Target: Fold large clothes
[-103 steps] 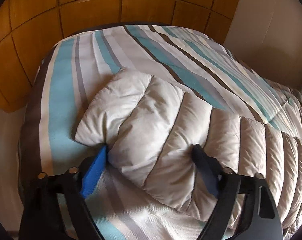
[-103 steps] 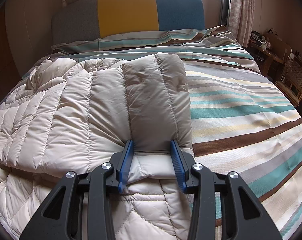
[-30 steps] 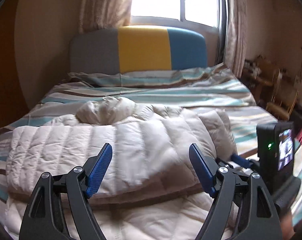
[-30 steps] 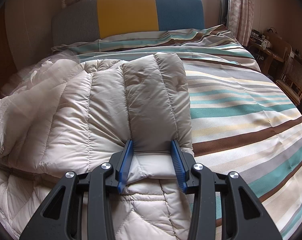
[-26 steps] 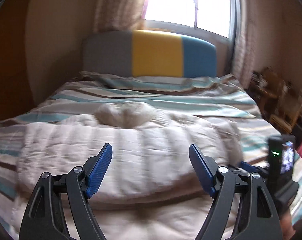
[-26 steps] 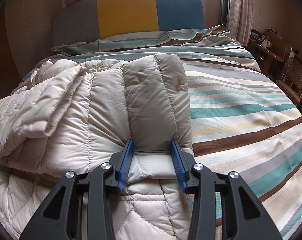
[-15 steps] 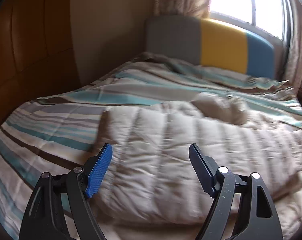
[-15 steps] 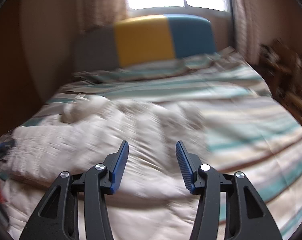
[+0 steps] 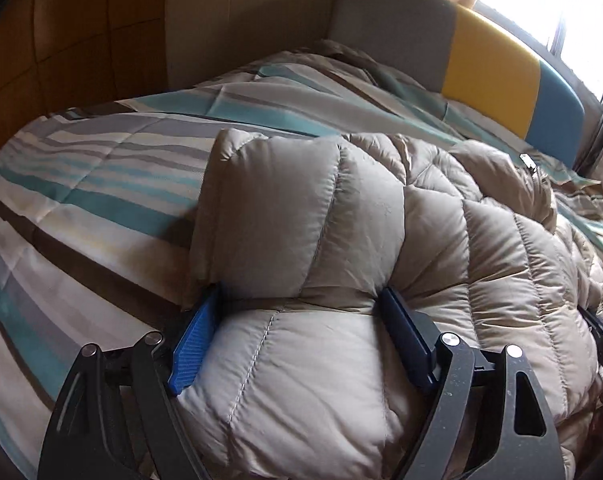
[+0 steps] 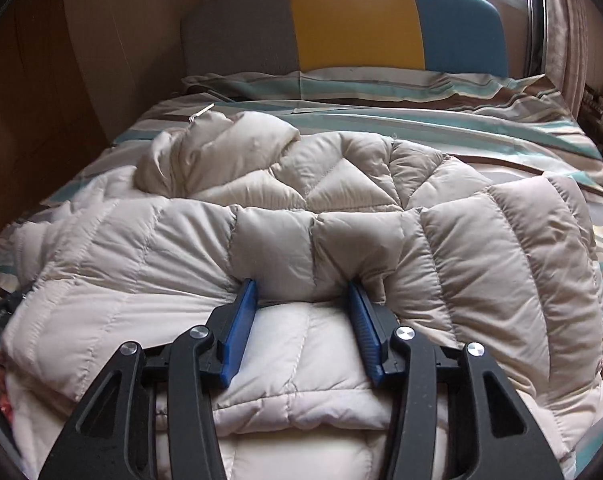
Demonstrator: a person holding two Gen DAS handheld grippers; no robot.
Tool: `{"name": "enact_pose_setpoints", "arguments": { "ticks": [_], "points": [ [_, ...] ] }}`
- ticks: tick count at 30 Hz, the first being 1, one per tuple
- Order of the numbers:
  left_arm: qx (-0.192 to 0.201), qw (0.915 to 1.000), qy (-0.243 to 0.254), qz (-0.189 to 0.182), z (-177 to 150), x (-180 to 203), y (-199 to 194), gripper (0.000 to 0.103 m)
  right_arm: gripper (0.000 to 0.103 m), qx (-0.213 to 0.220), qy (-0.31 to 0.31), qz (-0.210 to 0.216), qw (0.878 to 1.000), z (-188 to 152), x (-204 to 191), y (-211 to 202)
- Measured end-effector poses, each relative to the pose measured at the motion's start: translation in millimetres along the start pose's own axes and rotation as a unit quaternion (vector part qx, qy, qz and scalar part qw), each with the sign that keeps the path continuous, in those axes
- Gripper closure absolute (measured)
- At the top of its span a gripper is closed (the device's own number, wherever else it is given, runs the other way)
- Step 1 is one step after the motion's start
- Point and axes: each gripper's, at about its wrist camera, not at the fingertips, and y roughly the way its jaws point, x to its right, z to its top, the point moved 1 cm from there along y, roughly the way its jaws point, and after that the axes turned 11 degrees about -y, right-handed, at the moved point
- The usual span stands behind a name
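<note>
A beige quilted down jacket lies folded across the striped bed cover. My left gripper straddles the jacket's puffy left end. Its jaws are wide and opening, and padding bulges between the blue pads. In the right wrist view the jacket spreads wide, with its hood bunched at the far left. My right gripper is closing on the near folded edge at the middle. The fabric puckers against both pads.
The bed cover runs back to a grey, yellow and blue headboard. A wooden wall panel flanks the bed on the left. A curtain hangs at the right. The bedding on either side of the jacket is bare.
Both grippers let go of the jacket, lifted and swung to new spots. The left came down over the jacket's left end. The right came down on the near edge, further left than before.
</note>
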Motion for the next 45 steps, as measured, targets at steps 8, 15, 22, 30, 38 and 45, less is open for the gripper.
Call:
{"name": "enact_pose_setpoints", "arguments": {
  "ticks": [8, 15, 22, 30, 38, 45],
  "points": [
    [0.02, 0.9994, -0.001, 0.028, 1.0, 0.6, -35.0, 0.016, 0.05, 0.001, 0.003, 0.019, 1.0, 6.1, 5.5, -25.7],
    [0.088, 0.9952, 0.043, 0.0, -15.7, 23.2, -83.5, 0.011, 0.052, 0.027, 0.002, 0.021, 0.999, -5.1, 6.9, -67.3],
    [0.007, 0.9941, 0.104, 0.029, -31.6, 39.3, -25.2, 0.004, 0.056, 0.003, -0.001, 0.004, 1.0, -27.7, 10.8, -35.3],
    [-0.006, 0.9932, 0.11, 0.036, -33.9, 36.1, -20.2, 0.003, 0.054, -0.008, -0.007, 0.0, 1.0, -23.4, 8.5, -31.9],
    [-0.007, 0.9944, 0.105, -0.008, -26.4, 13.7, -82.8, 0.003, 0.032, -0.001, 0.074, 0.075, 0.994, -16.3, 38.7, -127.9],
    [-0.011, 0.9972, 0.061, -0.043, -69.9, -43.7, -138.8, 0.003, 0.032, 0.003, 0.062, 0.015, 0.998, -91.4, 65.4, -207.8]
  ]
}}
